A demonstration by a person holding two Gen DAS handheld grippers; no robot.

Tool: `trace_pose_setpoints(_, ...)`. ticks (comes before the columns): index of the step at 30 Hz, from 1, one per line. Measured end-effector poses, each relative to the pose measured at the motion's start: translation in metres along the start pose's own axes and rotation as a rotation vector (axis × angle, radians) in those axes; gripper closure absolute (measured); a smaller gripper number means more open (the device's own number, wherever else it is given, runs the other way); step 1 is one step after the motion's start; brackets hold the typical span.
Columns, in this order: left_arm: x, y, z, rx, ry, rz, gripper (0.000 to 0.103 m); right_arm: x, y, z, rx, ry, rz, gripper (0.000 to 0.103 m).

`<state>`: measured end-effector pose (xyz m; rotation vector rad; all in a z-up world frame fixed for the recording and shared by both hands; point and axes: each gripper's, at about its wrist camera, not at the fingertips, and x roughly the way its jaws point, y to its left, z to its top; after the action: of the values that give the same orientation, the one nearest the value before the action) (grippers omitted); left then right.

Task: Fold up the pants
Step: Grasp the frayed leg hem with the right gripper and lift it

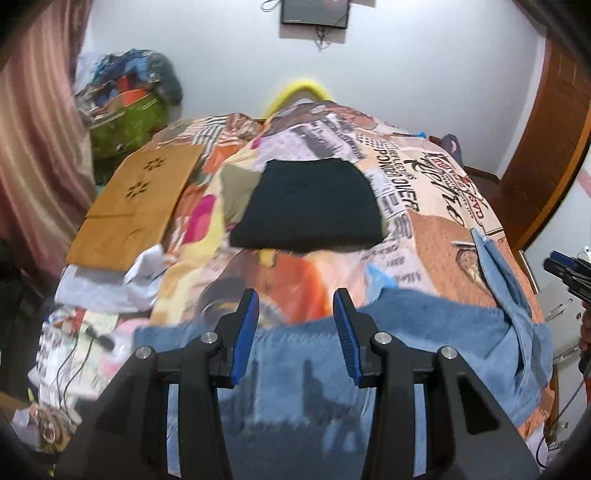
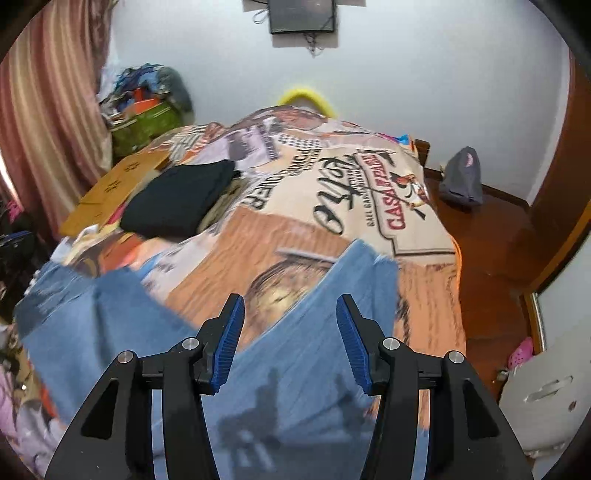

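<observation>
One blue pants [image 1: 295,354] spread on bed, two grippers – left gripper [image 1: 295,314], right gripper [image 2: 290,319] – fingers wide

the bedspread [image 2: 369,206] reads "casa", "retro" and part of "power".

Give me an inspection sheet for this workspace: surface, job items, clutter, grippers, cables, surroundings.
Surface: bed under a printed blanket, rumpled.
Job's things: blue jeans spread across the near edge, one leg running away from the camera; not yet folded.
Clutter: folded black garment mid-bed; wooden board on the left side; loose cloth at the near left; pile of clothes in the far left corner.
Grippers: left gripper open above the jeans; right gripper open above the leg; neither holds anything.
Cables: thin black cable at the near left; wires under a wall-mounted screen.
Surroundings: pink curtain on the left, wooden floor on the right, grey bag against the wall.
</observation>
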<state>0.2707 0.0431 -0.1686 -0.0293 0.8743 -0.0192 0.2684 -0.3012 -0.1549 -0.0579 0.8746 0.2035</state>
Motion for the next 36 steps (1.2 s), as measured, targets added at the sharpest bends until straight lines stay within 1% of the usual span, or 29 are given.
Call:
trace_pose_setpoints(2,0.014,-0.011,0.010,0.021,0.003,-0.005,0.061,0.017,-0.011,0.006,0.009,0.009,-0.025,0.055)
trace_pose_setpoints(4,0.031,-0.019,0.019,0.034,0.017,-0.016,0.061,0.043,-0.021,0.011,0.014,0.031,-0.059,0.055)
trace_pose_setpoints(6,0.049,-0.026,0.026,0.036,0.042,-0.025,0.060,0.064,-0.029,0.015,0.026,0.060,-0.065,0.055)
trace_pose_setpoints(10,0.087,-0.035,0.033,0.047,0.102,-0.048,0.059,0.111,-0.044,0.017,0.052,0.129,-0.053,0.055)
trace_pose_setpoints(15,0.121,-0.042,0.029,0.080,0.152,-0.029,0.058,0.154,-0.054,0.018,0.048,0.196,-0.061,0.055)
trace_pose_setpoints(16,0.125,-0.043,0.028,0.082,0.162,-0.030,0.058,0.162,-0.056,0.018,0.048,0.214,-0.055,0.055)
trace_pose_setpoints(19,0.139,-0.044,0.024,0.086,0.187,-0.028,0.058,0.181,-0.061,0.014,0.063,0.263,0.001,0.055)
trace_pose_setpoints(21,0.145,-0.046,0.022,0.089,0.198,-0.028,0.058,0.184,-0.064,0.014,0.072,0.267,0.022,0.055)
trace_pose_setpoints(22,0.148,-0.047,0.021,0.092,0.201,-0.027,0.058,0.185,-0.065,0.015,0.073,0.268,0.029,0.057)
trace_pose_setpoints(24,0.151,-0.049,0.020,0.096,0.205,-0.024,0.058,0.186,-0.069,0.017,0.090,0.272,0.040,0.065)
trace_pose_setpoints(26,0.151,-0.051,0.019,0.094,0.207,-0.024,0.058,0.187,-0.072,0.019,0.107,0.276,0.055,0.078)
trace_pose_setpoints(28,0.149,-0.051,0.019,0.089,0.207,-0.027,0.058,0.185,-0.073,0.019,0.110,0.280,0.064,0.083)
trace_pose_setpoints(29,0.147,-0.052,0.018,0.087,0.204,-0.028,0.058,0.185,-0.074,0.019,0.109,0.281,0.067,0.089)
trace_pose_setpoints(32,0.137,-0.055,0.019,0.089,0.193,-0.025,0.058,0.174,-0.077,0.020,0.110,0.267,0.053,0.093)
trace_pose_setpoints(36,0.122,-0.061,0.018,0.094,0.174,-0.021,0.058,0.138,-0.091,0.020,0.116,0.203,0.019,0.093)
